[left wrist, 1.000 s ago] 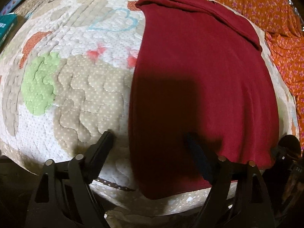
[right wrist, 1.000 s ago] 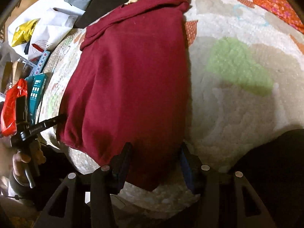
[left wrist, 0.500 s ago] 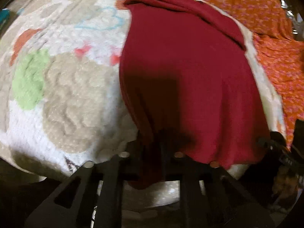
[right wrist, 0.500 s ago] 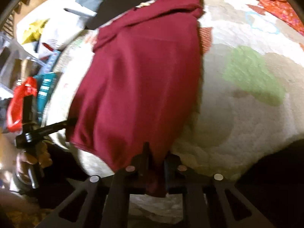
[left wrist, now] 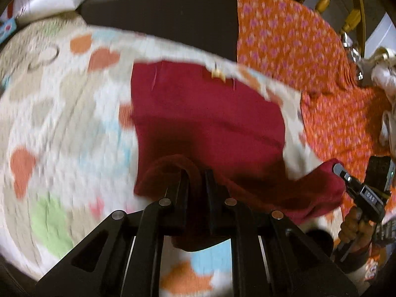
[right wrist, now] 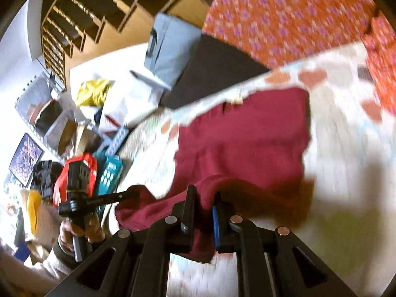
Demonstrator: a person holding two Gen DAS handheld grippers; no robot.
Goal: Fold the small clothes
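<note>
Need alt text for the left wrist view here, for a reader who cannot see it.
The left gripper is shut on the near hem of a dark red garment, lifting it off a patchwork quilt. At the right edge, the right gripper, held in a hand, pinches the hem's other corner. Orange floral fabric lies beyond; the image is motion-blurred.

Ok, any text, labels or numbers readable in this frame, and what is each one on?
"DAS": small white label on the side of the right gripper, seen from the left wrist.
Print along the left gripper: too blurred to read.
White print on the teal box: too blurred to read.
Tag on the shirt: too small to read.
Nothing else legible.
</note>
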